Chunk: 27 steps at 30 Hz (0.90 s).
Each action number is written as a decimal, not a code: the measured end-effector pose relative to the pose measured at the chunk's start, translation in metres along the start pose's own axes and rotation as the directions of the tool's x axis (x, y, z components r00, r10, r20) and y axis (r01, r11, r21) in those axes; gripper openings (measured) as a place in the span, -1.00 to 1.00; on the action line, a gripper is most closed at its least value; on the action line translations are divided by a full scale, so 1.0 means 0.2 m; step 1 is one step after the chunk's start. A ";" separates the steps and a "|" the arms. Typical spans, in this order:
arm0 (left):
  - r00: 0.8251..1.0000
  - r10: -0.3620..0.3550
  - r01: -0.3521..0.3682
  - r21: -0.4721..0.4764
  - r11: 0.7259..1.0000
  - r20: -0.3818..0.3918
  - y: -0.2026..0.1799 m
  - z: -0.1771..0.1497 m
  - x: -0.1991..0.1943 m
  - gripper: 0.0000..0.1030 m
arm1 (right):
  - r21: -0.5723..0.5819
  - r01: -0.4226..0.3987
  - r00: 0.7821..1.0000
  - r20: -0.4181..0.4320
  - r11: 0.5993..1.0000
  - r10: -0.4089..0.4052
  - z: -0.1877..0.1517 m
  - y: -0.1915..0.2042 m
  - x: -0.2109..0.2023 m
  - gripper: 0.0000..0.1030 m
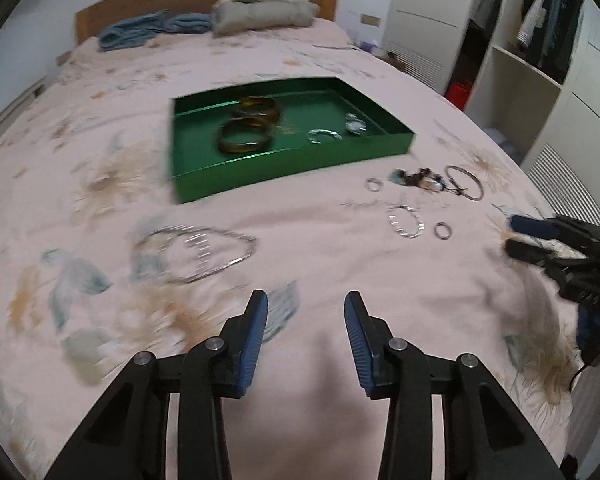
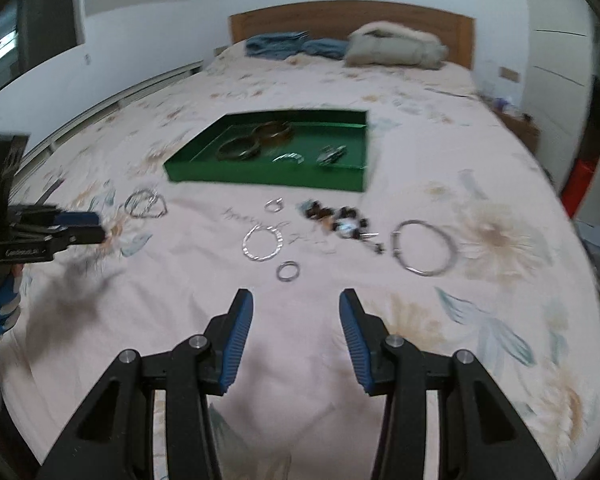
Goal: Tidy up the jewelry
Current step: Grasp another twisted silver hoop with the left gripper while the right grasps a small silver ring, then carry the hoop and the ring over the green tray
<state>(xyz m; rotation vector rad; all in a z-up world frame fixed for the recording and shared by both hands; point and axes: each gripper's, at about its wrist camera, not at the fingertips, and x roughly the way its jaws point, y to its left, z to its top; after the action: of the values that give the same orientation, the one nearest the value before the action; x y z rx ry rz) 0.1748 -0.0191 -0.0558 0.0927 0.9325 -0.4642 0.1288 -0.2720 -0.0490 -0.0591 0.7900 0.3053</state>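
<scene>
Nearest the lens: left gripper (image 1: 306, 300), jaws spread wide, nothing between them, hovering over bare pink floral bed cover (image 1: 320, 248). Same for right gripper (image 2: 296, 298): jaws spread, empty, touching nothing.

Just beyond right gripper, small silver ring (image 2: 288, 271); behind it, textured silver bangle (image 2: 263, 243), then tiny ring (image 2: 274, 205). To the right, dark bead bracelet (image 2: 336, 220) and thin silver hoop (image 2: 424, 247), close together but apart. Ahead of left gripper, slightly left: large silver necklace (image 1: 196, 252), blurred.

Farther back, green tray (image 1: 204, 184) flat on the bed, holding two amber bangles (image 1: 246, 134) touching each other, a silver cuff (image 1: 324, 135) and a small shiny piece (image 1: 356, 124), kind unclear.

Open cover between grippers and loose pieces; tray's near wall well beyond. Bed edge near on right, wardrobe (image 1: 540, 60) past it.
</scene>
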 end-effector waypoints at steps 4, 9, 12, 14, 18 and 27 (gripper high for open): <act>0.998 -0.057 0.058 0.045 0.997 -0.034 -0.09 0.10 0.16 -0.28 | -0.095 -0.072 0.997 -0.043 0.993 0.068 0.02 0.00 0.16 -0.17; 0.992 -0.106 0.114 0.111 0.987 -0.075 -0.21 0.20 0.33 -0.38 | -0.178 -0.125 0.990 -0.087 0.976 0.110 0.04 -0.04 0.31 -0.17; 0.989 -0.115 0.127 0.140 0.982 -0.093 -0.27 0.26 0.43 -0.40 | -0.212 -0.154 0.985 -0.107 0.965 0.134 0.04 -0.05 0.37 -0.20; 0.988 -0.106 0.123 0.159 0.980 -0.108 -0.30 0.29 0.49 -0.40 | -0.233 -0.172 0.982 -0.114 0.957 0.148 0.04 -0.06 0.40 -0.22; 0.985 -0.096 0.122 0.191 0.974 -0.141 -0.36 0.33 0.59 -0.46 | -0.264 -0.193 0.979 -0.118 0.945 0.167 0.05 -0.07 0.43 -0.25; 0.983 -0.075 0.116 0.257 0.959 -0.167 -0.41 0.27 0.61 -0.90 | -0.334 -0.196 0.978 -0.138 0.922 0.158 0.03 -0.02 0.47 -0.63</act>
<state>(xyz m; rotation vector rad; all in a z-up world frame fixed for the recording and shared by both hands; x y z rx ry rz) 0.2422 -0.1506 -0.1103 0.3334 1.0272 -0.6789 0.1960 -0.2520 -0.1111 -0.3398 0.8443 0.6171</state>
